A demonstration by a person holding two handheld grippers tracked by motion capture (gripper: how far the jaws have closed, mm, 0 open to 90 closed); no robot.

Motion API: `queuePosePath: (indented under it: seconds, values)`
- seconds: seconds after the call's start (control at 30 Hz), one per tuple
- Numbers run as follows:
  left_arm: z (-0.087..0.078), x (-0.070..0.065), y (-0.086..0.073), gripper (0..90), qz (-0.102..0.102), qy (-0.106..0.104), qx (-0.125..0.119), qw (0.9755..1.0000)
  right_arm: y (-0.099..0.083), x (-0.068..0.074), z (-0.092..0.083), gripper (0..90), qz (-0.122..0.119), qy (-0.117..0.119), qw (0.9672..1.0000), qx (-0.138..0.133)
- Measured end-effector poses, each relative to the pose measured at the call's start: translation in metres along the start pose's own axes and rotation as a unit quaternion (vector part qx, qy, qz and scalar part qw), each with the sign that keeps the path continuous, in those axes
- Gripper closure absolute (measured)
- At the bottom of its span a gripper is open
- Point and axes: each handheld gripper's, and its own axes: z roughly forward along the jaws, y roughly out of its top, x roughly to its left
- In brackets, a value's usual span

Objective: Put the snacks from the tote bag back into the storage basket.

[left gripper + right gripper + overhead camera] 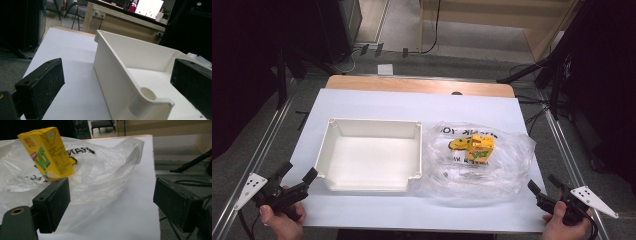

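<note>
The white-topped desk (412,102) carries a white tray (371,155) just ahead of the left claw (298,172) and a clear bag (477,160), seemingly creased, ahead of the right claw (544,184).

White plastic tray (371,156): rectangular, deep-walled, empty, set open side up on white sheet at table centre-left; round post moulded at each corner.

Clear plastic bag (492,165): crumpled, black print seen on it, laid just right of tray, touching or nearly touching tray's right wall.

Yellow drink carton (482,148): small box, green lettering, lemon picture; seen tilted, resting on bag's upper middle.
</note>
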Motion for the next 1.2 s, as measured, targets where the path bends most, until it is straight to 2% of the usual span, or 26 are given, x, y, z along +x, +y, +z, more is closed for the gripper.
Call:
queuePosePath:
  seconds: [0.07, 0.1, 0.17, 0.23, 0.3, 0.33, 0.37, 0.4, 0.53, 0.57, 0.6, 0.67, 0.77, 0.87, 0.9, 0.93, 0.97, 1.0, 1.07, 1.1, 1.2]
  values:
    - [0.001, 0.0, 0.0, 0.0, 0.002, -0.001, 0.001, 1.0, 0.0, 0.001, -0.001, 15.0, 0.006, -0.026, 0.9996, -0.003]
    - [0.001, 0.0, 0.0, 0.2, 0.003, 0.003, 0.0, 1.0, 0.0, 0.001, -0.001, 15.0, 0.009, -0.028, 0.9995, -0.005]
    - [0.002, -0.001, 0.0, 6.2, 0.001, 0.016, -0.001, 0.9999, 0.0, 0.0, -0.001, 14.5, 0.011, -0.018, 0.9997, -0.008]
    - [0.002, -0.001, 0.0, 7.9, 0.005, 0.017, -0.004, 0.9998, 0.0, 0.0, -0.004, 13.8, 0.019, -0.007, 0.9997, -0.017]
    - [0.002, -0.002, 0.001, 7.9, 0.012, 0.019, -0.007, 0.9997, -0.001, 0.002, -0.004, 13.4, 0.02, 0.012, 0.9997, -0.005]
    - [0.002, -0.003, 0.0, 7.9, 0.016, 0.019, -0.007, 0.9997, -0.001, 0.003, -0.004, 12.7, 0.01, 0.019, 0.9998, -0.002]
    - [0.002, -0.003, 0.001, 7.9, 0.017, 0.02, -0.007, 0.9996, 0.0, 0.006, -0.005, 12.1, -0.013, 0.023, 0.9996, -0.003]
    - [0.003, -0.003, 0.001, 7.9, 0.017, 0.022, -0.007, 0.9996, 0.002, 0.01, -0.004, 12.8, -0.026, 0.014, 0.9996, 0.001]
    - [0.004, -0.003, 0.001, 7.8, 0.015, 0.025, 0.0, 0.9996, 0.007, 0.015, -0.002, 14.2, -0.032, 0.021, 0.9992, 0.01]
    - [0.004, -0.003, 0.001, 7.6, 0.014, 0.023, 0.004, 0.9996, 0.013, 0.018, 0.001, 14.3, -0.013, 0.034, 0.9989, 0.029]
    - [0.006, -0.003, 0.002, 6.8, 0.017, 0.015, 0.013, 0.9997, 0.015, 0.021, 0.0, 14.1, -0.018, 0.038, 0.9985, 0.034]
    - [0.007, -0.003, 0.002, 3.4, 0.025, 0.003, 0.021, 0.9995, 0.023, 0.027, 0.0, 14.3, -0.053, 0.046, 0.9961, 0.053]
    - [0.008, -0.006, 0.001, 2.4, 0.036, -0.002, 0.028, 0.999, 0.031, 0.03, 0.002, 14.2, -0.075, 0.064, 0.9927, 0.069]
    - [0.007, -0.005, 0.001, 1.3, 0.032, -0.021, 0.029, 0.9988, 0.038, 0.033, 0.006, 13.8, -0.108, 0.076, 0.9884, 0.076]
    - [0.006, -0.004, 0.001, 1.1, 0.027, -0.027, 0.029, 0.9988, 0.041, 0.034, 0.009, 13.8, -0.115, 0.09, 0.9859, 0.081]
    - [0.006, -0.003, 0.001, 1.1, 0.024, -0.038, 0.03, 0.9985, 0.043, 0.035, 0.011, 13.9, -0.118, 0.096, 0.9848, 0.085]
    - [0.006, -0.003, 0.001, 1.0, 0.024, -0.038, 0.03, 0.9985, 0.043, 0.035, 0.011, 13.9, -0.118, 0.096, 0.9848, 0.085]
    - [0.005, -0.002, 0.001, 0.9, 0.024, -0.046, 0.033, 0.9981, 0.046, 0.036, 0.018, 14.4, -0.119, 0.11, 0.9816, 0.101]
    - [0.005, -0.004, 0.0, 0.9, 0.03, -0.048, 0.034, 0.9978, 0.049, 0.036, 0.023, 15.6, -0.121, 0.12, 0.9791, 0.111]
    - [0.005, -0.005, 0.0, 1.0, 0.035, -0.047, 0.036, 0.9976, 0.05, 0.036, 0.026, 16.3, -0.123, 0.122, 0.9774, 0.121]
    - [0.006, -0.007, 0.0, 1.0, 0.04, -0.047, 0.038, 0.9974, 0.055, 0.037, 0.036, 18.2, -0.138, 0.129, 0.9696, 0.156]
